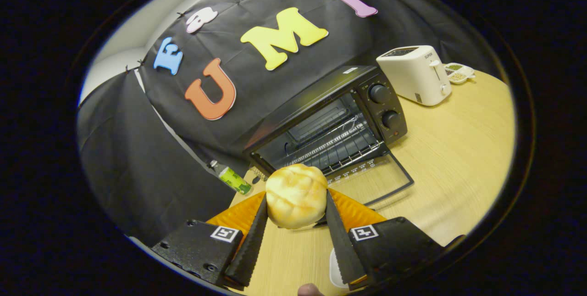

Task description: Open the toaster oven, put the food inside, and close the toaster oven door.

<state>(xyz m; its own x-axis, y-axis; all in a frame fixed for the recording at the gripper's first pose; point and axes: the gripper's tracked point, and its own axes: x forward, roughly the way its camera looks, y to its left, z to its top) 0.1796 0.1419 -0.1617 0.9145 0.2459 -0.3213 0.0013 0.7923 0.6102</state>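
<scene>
Jaws are pinched on the bread roll [296, 195], one finger on each side, so the gripper [296, 204] carries it clear of the table [458, 158]. Going left to right: a green bottle [231, 177] at 10 o'clock of the roll, then the toaster oven [330, 117] at 1 o'clock, its door [380, 176] dropped flat so the rack's reachable, then a white toaster [415, 75] at 2 o'clock.

Fisheye cam rides on gripper [296, 204], tilted, looking forward along its fingers and down at the wooden table [458, 158]; open toaster oven [330, 121] close ahead, booth wall beyond.
</scene>
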